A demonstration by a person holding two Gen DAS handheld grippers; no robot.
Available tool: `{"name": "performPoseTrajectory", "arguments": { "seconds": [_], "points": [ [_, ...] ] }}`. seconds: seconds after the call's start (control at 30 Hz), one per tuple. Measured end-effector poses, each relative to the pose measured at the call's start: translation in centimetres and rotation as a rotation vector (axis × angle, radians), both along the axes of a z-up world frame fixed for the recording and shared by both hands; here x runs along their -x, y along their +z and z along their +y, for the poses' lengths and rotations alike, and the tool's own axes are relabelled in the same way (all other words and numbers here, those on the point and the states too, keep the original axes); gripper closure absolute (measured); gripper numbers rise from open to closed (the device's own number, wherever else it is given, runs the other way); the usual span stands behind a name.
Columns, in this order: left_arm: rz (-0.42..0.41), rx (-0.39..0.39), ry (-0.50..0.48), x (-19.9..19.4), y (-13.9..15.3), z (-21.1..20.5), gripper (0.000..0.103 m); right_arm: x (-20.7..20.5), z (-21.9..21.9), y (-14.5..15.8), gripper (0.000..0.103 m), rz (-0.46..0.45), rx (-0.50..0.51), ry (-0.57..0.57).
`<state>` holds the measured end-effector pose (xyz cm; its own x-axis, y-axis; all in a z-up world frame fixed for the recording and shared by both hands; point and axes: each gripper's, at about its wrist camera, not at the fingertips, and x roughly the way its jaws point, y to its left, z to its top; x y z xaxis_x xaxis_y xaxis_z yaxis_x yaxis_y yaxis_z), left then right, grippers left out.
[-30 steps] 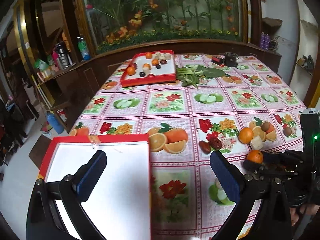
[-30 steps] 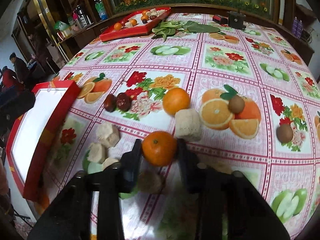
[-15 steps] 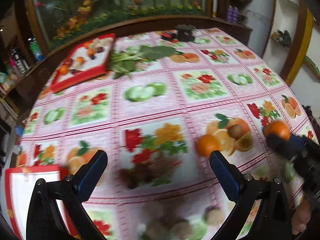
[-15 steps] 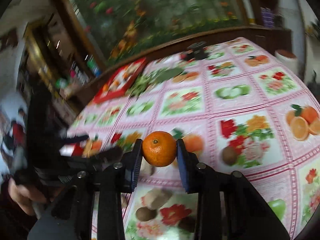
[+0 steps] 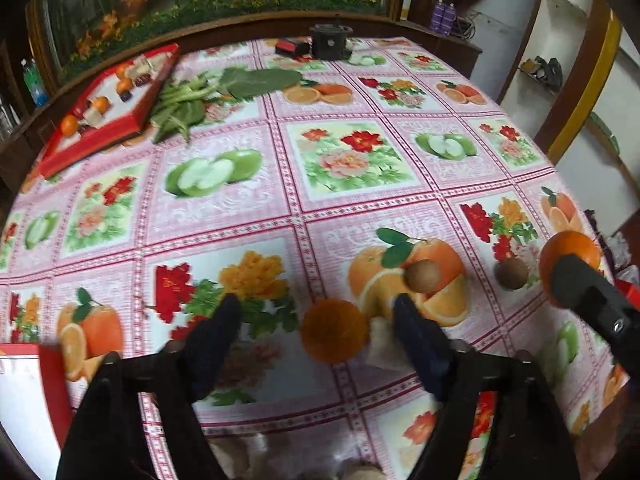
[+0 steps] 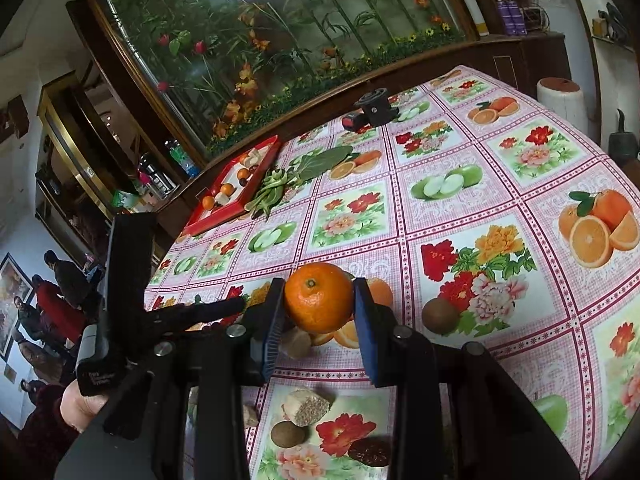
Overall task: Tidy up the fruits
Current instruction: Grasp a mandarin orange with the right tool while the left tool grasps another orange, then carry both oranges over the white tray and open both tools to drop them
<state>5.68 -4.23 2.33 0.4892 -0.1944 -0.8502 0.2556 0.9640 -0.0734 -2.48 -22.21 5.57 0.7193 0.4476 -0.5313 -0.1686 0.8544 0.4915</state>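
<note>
Clamped between my right gripper's [image 6: 319,300] blue-padded fingers is a round orange mandarin [image 6: 318,297], held above the pink fruit-print tablecloth [image 6: 460,216]. My left gripper [image 5: 316,322] gapes wide and holds nothing, with a second orange mandarin [image 5: 334,330] lying blurred on the cloth between its tips. At two o'clock of that fruit sits a small brown round fruit [image 5: 424,276]. At eleven o'clock, far off, the red tray of sorted fruit [image 5: 102,126] lies beside green leafy vegetables [image 5: 224,88].

Left gripper [image 5: 314,322] fingers [image 5: 218,330] wide apart — blurred orange [image 5: 334,330] between; tablecloth [image 5: 340,208] beneath
</note>
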Motion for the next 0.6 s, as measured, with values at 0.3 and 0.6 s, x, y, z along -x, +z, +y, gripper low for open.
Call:
{"name": "performPoseTrajectory", "arguments": {
  "seconds": [0.3, 0.6],
  "points": [
    [-0.019, 0.057, 0.058, -0.2, 0.6, 2.9, 0.033, -0.1, -0.3, -0.2, 0.068, 0.013, -0.020, -0.004],
    [-0.033, -0.023, -0.025, -0.3, -0.3, 0.2, 0.033, -0.2, -0.4, -0.3, 0.068, 0.019, -0.024, -0.005]
  ]
}}
